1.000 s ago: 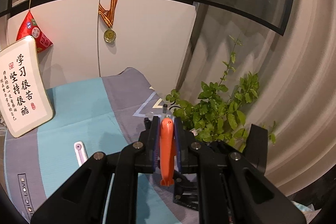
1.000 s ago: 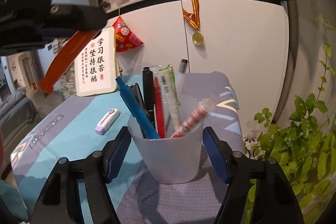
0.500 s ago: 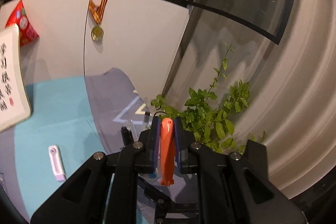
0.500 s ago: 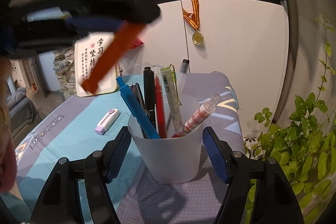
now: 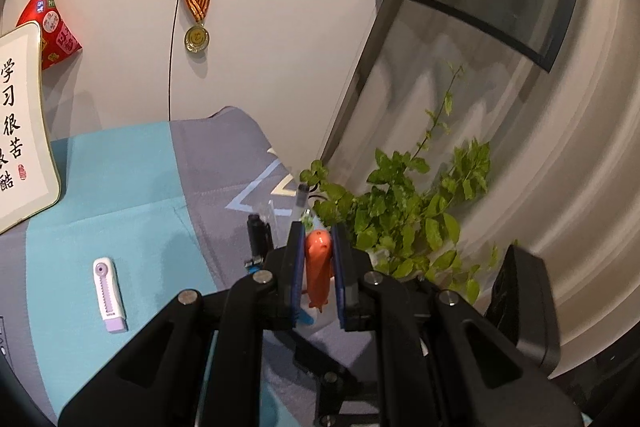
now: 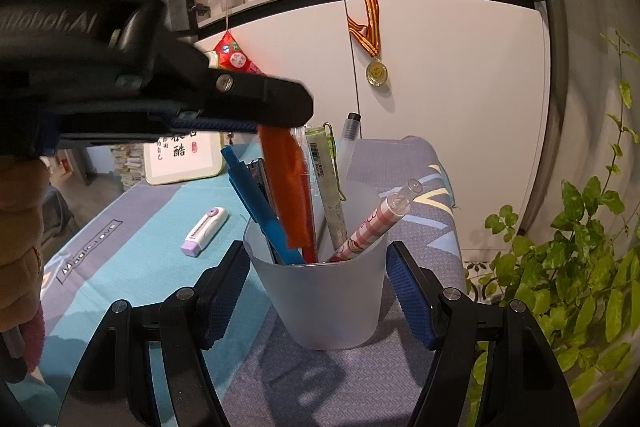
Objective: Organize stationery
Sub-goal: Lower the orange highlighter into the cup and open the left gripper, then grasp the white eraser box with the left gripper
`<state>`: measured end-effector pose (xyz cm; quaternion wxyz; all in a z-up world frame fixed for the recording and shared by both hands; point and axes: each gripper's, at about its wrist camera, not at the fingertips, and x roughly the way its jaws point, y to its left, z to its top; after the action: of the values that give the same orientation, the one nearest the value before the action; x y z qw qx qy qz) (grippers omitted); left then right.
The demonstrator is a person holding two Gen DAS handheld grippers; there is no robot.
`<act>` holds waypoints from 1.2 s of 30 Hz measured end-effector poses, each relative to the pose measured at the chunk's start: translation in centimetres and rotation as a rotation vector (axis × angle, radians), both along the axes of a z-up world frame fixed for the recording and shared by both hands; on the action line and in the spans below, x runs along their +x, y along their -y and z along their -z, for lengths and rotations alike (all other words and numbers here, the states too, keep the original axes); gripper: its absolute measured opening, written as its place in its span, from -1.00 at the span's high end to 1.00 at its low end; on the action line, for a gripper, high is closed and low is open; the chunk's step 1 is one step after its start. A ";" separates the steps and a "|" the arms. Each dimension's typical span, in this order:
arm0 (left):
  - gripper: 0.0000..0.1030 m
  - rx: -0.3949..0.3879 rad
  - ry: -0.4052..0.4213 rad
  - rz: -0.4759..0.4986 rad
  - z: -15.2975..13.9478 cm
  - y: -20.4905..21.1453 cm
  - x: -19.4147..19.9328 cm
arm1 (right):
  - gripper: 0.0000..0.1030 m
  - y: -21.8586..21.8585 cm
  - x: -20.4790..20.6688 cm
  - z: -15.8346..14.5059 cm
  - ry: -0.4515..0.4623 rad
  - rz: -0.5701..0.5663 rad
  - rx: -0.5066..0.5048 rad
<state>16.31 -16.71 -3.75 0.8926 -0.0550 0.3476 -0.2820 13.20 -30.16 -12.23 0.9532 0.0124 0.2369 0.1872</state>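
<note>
Our left claw [image 5: 317, 277] is clenched on the orange utility knife [image 6: 286, 187], which hangs blade-end down, its long axis near upright and its lower tip just at the rim of the frosted cup [image 6: 320, 291]. Our right claw [image 6: 316, 291] stands released, fingers flanking the cup without visibly touching. Farther off on the worktop [image 6: 132, 267] lies a purple eraser [image 6: 204, 231].

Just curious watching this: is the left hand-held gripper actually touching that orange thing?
Touching. In the left wrist view, the left hand-held gripper has both blue pads pressed against the orange pen, no gap either side.
</note>
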 end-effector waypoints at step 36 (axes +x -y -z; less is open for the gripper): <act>0.46 0.206 -0.149 -0.074 6.1 -7.5 -2.1 | -0.40 -0.1 -0.1 0.1 -0.008 0.000 -0.002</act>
<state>14.19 -9.18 -9.87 0.8749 0.0032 0.4378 -0.2069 13.14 -30.08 -12.30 0.9524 0.0120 0.2407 0.1868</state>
